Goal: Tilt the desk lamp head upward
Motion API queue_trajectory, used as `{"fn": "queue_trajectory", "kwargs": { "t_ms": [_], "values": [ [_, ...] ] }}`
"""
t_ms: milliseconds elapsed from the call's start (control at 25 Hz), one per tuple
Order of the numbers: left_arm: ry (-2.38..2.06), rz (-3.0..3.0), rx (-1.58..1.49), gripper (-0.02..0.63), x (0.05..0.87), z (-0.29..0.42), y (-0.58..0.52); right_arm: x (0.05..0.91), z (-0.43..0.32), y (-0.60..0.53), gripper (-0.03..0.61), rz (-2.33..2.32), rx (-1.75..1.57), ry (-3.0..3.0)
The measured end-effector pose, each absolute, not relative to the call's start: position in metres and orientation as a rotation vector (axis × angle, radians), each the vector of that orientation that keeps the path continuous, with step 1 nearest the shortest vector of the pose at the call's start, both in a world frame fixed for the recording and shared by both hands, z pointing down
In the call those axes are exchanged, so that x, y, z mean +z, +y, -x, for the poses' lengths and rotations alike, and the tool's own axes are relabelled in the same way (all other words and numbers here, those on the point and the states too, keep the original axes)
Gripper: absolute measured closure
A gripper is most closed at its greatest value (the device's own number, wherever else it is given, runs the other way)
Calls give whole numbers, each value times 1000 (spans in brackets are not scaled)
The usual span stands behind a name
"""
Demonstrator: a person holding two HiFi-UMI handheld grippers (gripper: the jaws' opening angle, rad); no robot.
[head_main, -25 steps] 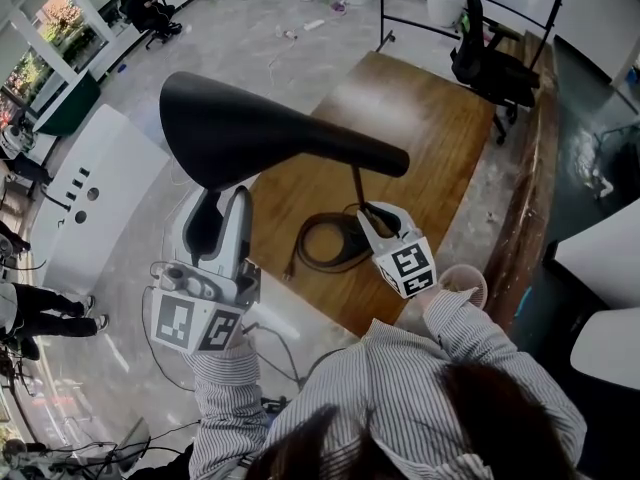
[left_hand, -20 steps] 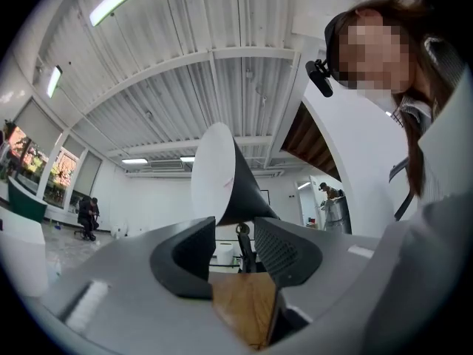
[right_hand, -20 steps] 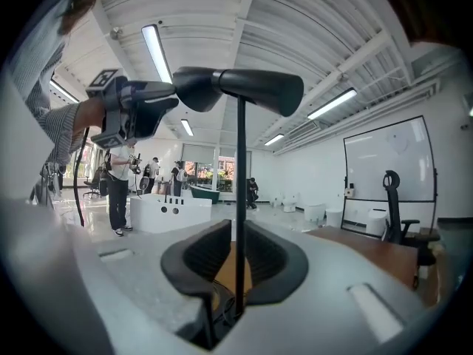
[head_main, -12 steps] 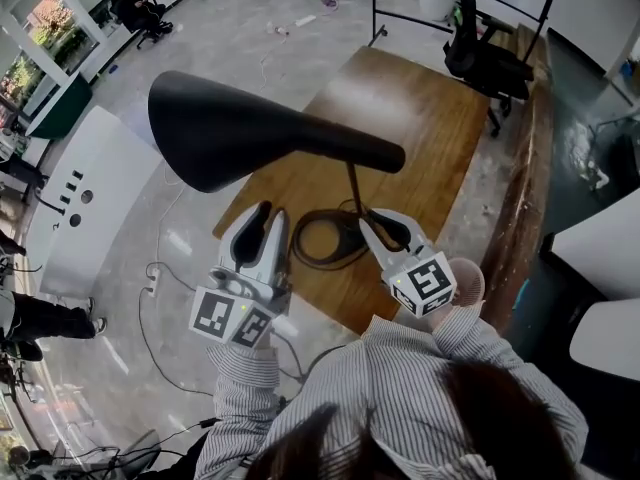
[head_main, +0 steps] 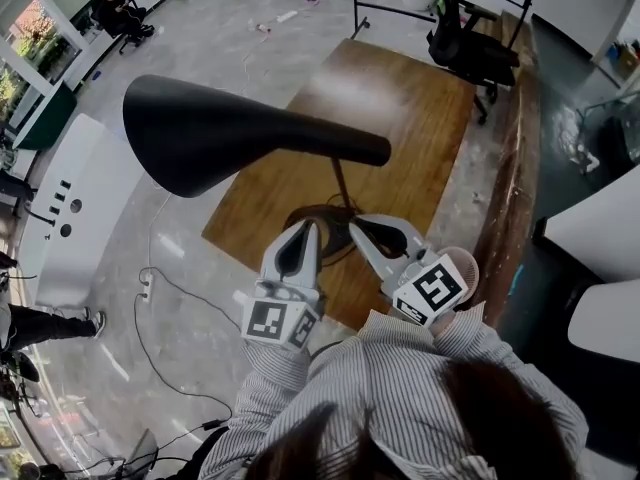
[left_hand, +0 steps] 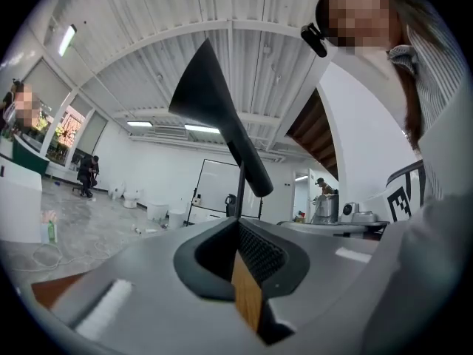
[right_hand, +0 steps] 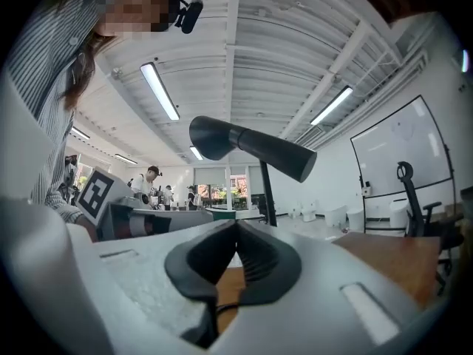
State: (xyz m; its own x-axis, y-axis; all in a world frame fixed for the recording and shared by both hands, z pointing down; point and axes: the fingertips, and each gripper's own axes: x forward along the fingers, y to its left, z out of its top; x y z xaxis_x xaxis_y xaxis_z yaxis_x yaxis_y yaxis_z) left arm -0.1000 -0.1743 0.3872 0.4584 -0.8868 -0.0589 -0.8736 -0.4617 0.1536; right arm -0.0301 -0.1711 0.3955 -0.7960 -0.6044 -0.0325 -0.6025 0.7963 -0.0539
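The black lamp head (head_main: 220,138) stands high on its thin stem (head_main: 341,181) above the wooden tabletop (head_main: 400,118). Its wide mouth reaches out past the tabletop's left edge over the pale floor, and its narrow end sits over the stem. In the left gripper view the head slants with its wide end up. A dark cord (head_main: 318,211) lies coiled at the foot of the stem. The left hand-held gripper (head_main: 307,228) is low at the tabletop's near edge, just beside the coil. Its jaws have just been closing and now meet tip to tip with nothing between them. The right hand-held gripper (head_main: 356,224) sits close beside it on the other side of the stem, its pads also pressed together and empty. Both point level toward the stem, below the head, and neither is seen touching the lamp. Striped sleeves run back from both toward the bottom of the head view. A black office chair (head_main: 465,43) stands at the far end of the tabletop.
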Motion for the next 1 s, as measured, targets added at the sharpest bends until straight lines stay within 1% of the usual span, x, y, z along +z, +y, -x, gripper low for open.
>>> {"fn": "queue_trajectory", "kwargs": {
  "t_ms": [200,440,1000],
  "values": [
    [-1538,-2573,-60,609,419,85,-177,413,32,-171,577,999,-116,2992],
    [-1467,-2529,-38,609,438,75,-177,431,41,-166,577,980,-149,3068],
    [-1431,-2526,-34,609,441,68,-174,437,40,-172,577,1051,-179,3067]
  ]
}}
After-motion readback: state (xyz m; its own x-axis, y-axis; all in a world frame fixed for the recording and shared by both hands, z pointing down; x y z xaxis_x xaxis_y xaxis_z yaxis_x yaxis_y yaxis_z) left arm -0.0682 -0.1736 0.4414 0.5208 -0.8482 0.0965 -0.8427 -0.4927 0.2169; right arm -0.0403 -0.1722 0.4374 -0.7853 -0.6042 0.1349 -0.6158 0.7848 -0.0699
